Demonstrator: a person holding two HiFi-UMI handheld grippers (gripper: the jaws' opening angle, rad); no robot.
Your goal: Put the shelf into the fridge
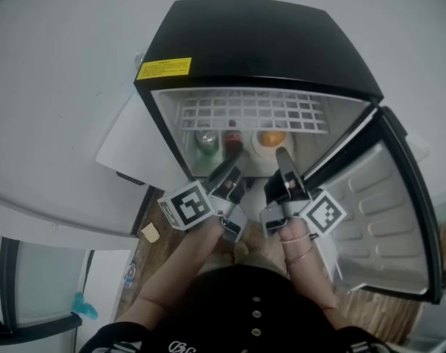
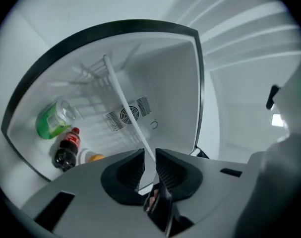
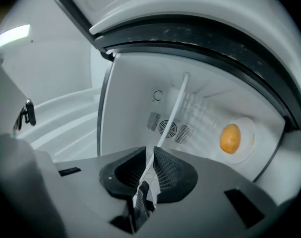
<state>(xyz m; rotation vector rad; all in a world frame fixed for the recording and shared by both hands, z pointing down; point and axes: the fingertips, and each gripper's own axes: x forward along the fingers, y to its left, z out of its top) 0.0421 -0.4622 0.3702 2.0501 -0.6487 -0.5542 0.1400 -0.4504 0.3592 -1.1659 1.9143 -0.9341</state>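
Note:
The white wire shelf [image 1: 252, 112] sits level in the upper part of the open black mini fridge [image 1: 267, 43]. My left gripper [image 1: 230, 171] and right gripper [image 1: 283, 159] reach side by side into the fridge opening below it. In the left gripper view a white bar of the shelf [image 2: 123, 103] runs between the jaws of the left gripper [image 2: 149, 162], and the pads close on it. The right gripper [image 3: 150, 165] grips a white bar of the shelf [image 3: 174, 110] the same way. The rest of the grid stretches towards the back wall.
On the fridge floor stand a green bottle [image 2: 51, 120] and a cola bottle [image 2: 67, 149], beside an orange on a white plate [image 3: 230, 138]. The fridge door [image 1: 384, 219] hangs open at the right. A white cabinet [image 1: 54, 123] flanks the fridge on the left.

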